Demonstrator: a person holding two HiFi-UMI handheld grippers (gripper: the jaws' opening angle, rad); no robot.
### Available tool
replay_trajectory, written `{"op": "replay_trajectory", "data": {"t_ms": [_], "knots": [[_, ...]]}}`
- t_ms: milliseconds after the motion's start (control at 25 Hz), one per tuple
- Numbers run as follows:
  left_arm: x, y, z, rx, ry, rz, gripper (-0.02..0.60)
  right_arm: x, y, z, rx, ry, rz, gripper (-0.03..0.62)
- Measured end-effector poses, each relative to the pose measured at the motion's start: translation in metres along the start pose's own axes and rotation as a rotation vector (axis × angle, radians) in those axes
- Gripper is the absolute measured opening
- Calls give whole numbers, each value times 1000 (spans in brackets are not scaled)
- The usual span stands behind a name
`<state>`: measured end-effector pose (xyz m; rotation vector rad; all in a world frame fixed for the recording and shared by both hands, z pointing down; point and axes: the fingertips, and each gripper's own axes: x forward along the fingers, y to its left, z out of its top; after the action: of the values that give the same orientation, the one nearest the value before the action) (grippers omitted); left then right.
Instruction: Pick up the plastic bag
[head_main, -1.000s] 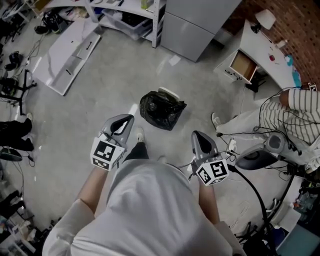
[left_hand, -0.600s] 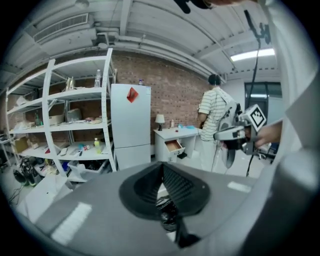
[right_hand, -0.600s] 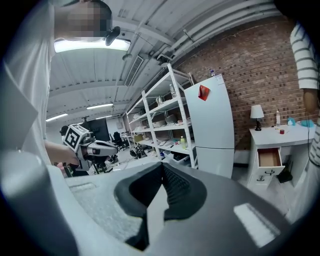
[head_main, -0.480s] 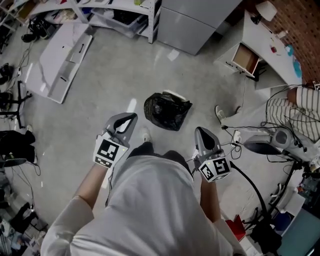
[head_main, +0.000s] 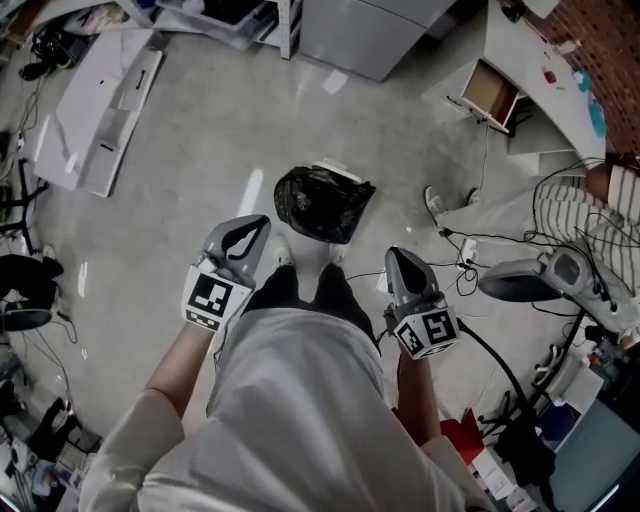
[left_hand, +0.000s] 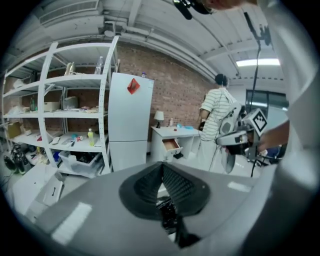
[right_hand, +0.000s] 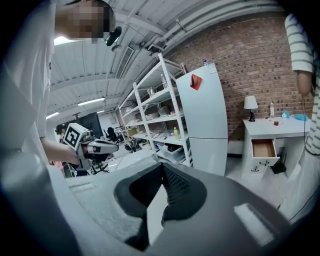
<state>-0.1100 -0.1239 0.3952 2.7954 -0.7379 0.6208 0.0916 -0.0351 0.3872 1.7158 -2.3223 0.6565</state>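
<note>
A crumpled black plastic bag (head_main: 322, 203) lies on the grey concrete floor, just ahead of the person's feet. My left gripper (head_main: 260, 224) hangs over the floor to the bag's left and a little short of it, jaws shut and empty. On the bag's right my right gripper (head_main: 391, 256) is also shut and empty, and apart from the bag. In the left gripper view the left gripper's (left_hand: 161, 166) closed jaws fill the lower frame, with a piece of the black bag (left_hand: 168, 216) showing below them. The right gripper view shows the right gripper's (right_hand: 161, 167) jaws closed, with floor beyond them.
A white refrigerator (head_main: 372, 32) stands beyond the bag, beside white shelving (left_hand: 75, 95). At the right are a white desk with an open drawer (head_main: 488, 96) and a person in a striped shirt (head_main: 592, 212). Cables and a lamp-like stand (head_main: 520, 280) lie right; a white panel (head_main: 95, 105) lies left.
The person has stepped toward the bag, which now lies closer to the feet. Both grippers, still shut, have come forward and lower, nearer the bag's two sides.
</note>
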Motion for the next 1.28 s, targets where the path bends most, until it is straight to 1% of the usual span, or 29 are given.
{"op": "replay_trajectory", "data": {"t_ms": [200, 320, 440, 600, 720, 1000, 1200, 1280], "knots": [[31, 2, -18, -27, 38, 30, 5, 21, -36, -25, 5, 69, 35, 2], [53, 2, -44, -49, 77, 42, 5, 36, -63, -51, 12, 119, 45, 2], [82, 0, -77, -96, 129, 52, 5, 52, -88, -85, 30, 170, 56, 2], [131, 0, -121, -65, 156, 32, 5, 83, -116, -135, 44, 220, 70, 2], [161, -2, -156, -70, 177, 24, 5, 101, -130, -175, 54, 255, 80, 2], [209, -6, -236, -86, 245, 0, 5, 133, -161, -256, 106, 306, 83, 3], [239, 0, -310, -133, 304, -11, 5, 155, -199, -330, 146, 370, 66, 3], [254, 6, -342, -136, 326, -22, 5, 166, -216, -363, 159, 394, 62, 3]]}}
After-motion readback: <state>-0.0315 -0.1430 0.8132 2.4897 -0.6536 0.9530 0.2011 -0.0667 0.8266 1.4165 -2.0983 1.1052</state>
